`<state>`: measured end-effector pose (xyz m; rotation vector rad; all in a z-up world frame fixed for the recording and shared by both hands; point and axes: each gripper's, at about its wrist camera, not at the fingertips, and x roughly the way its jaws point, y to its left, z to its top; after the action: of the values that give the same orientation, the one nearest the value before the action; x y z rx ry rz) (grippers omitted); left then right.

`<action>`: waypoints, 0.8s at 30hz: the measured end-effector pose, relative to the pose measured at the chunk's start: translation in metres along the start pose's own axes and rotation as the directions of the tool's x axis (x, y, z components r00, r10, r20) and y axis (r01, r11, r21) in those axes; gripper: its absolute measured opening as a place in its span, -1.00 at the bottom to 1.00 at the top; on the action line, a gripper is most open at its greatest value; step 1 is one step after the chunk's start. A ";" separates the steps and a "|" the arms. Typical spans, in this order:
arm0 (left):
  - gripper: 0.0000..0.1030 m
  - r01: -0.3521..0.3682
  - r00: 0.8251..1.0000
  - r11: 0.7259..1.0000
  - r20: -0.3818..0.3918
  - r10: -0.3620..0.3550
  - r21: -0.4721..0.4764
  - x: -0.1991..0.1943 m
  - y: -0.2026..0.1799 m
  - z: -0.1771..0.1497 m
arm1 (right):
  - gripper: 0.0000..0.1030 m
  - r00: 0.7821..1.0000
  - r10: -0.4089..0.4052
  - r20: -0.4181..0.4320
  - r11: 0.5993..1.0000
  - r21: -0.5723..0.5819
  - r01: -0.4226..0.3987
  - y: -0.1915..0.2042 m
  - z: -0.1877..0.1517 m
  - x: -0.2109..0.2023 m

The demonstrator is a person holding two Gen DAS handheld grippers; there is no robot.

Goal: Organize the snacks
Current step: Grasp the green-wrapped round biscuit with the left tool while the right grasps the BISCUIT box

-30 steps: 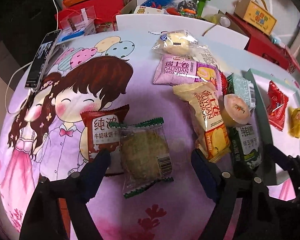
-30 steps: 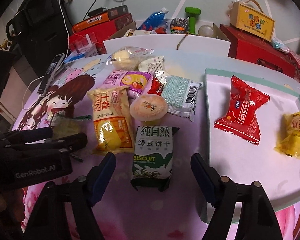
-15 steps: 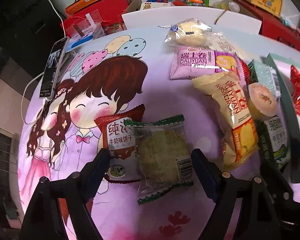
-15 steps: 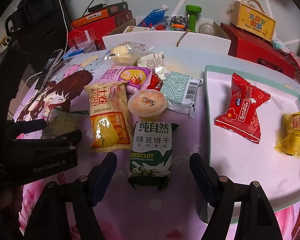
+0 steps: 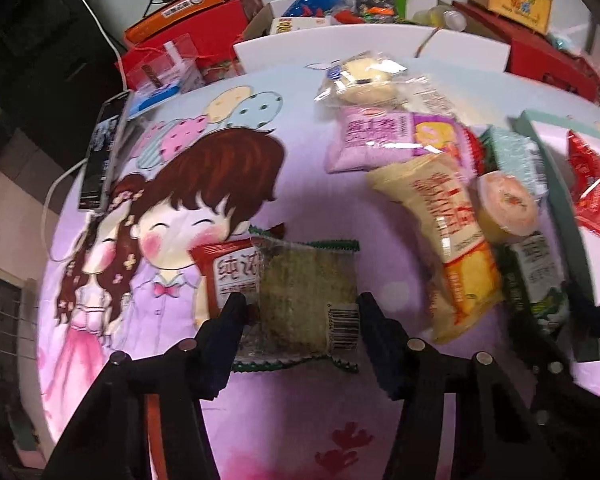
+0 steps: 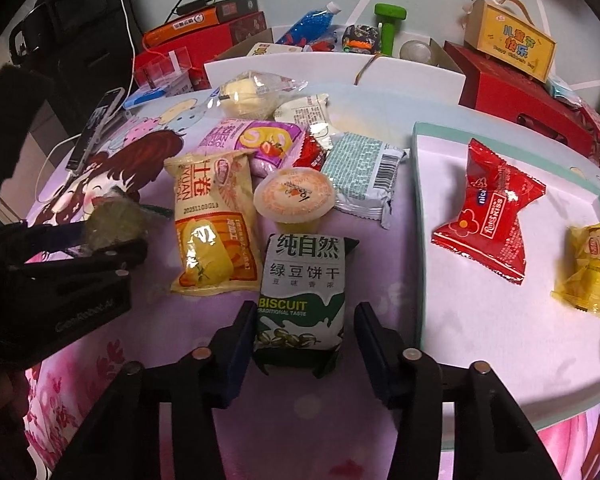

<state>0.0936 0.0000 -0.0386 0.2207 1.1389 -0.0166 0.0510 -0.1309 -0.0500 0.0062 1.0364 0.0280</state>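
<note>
Phone on cartoon tablecloth.

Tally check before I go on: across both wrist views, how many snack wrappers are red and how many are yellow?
Red: 3 (red candy pack on the tray; small red pack behind the jelly cup; red biscuit pack under the clear cookie pack)
Yellow: 2 (yellow roll pack; yellow candy pack on the tray)
Total: 5
</note>
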 end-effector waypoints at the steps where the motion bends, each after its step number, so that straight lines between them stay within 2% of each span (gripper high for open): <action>1: 0.13 0.028 1.000 1.000 0.002 -0.028 -0.005 -0.002 -0.001 0.000 | -0.07 1.000 0.001 0.000 1.000 -0.005 -0.001 0.001 0.000 0.000; 5: 0.13 0.130 0.991 0.991 -0.009 -0.131 -0.006 -0.002 -0.007 -0.002 | -0.09 1.000 -0.003 0.003 1.000 -0.020 0.003 0.003 0.000 -0.001; 7: 0.12 0.156 0.988 0.988 -0.022 -0.156 -0.003 0.001 -0.011 -0.002 | -0.10 1.000 -0.003 -0.001 1.000 -0.018 0.003 0.003 0.000 0.000; 13: 0.12 0.158 0.986 0.987 -0.049 -0.158 -0.008 0.013 -0.017 -0.002 | -0.11 1.000 -0.012 -0.007 1.000 -0.016 0.012 0.001 -0.001 0.002; 24: 0.15 0.160 0.986 0.987 -0.050 -0.161 -0.026 0.027 -0.014 0.002 | -0.13 0.999 -0.030 -0.018 0.999 -0.023 0.030 0.001 0.000 0.010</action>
<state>0.1053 -0.0113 -0.0648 0.1100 1.2055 -0.1422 0.0558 -0.1298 -0.0583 -0.0301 1.0544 0.0127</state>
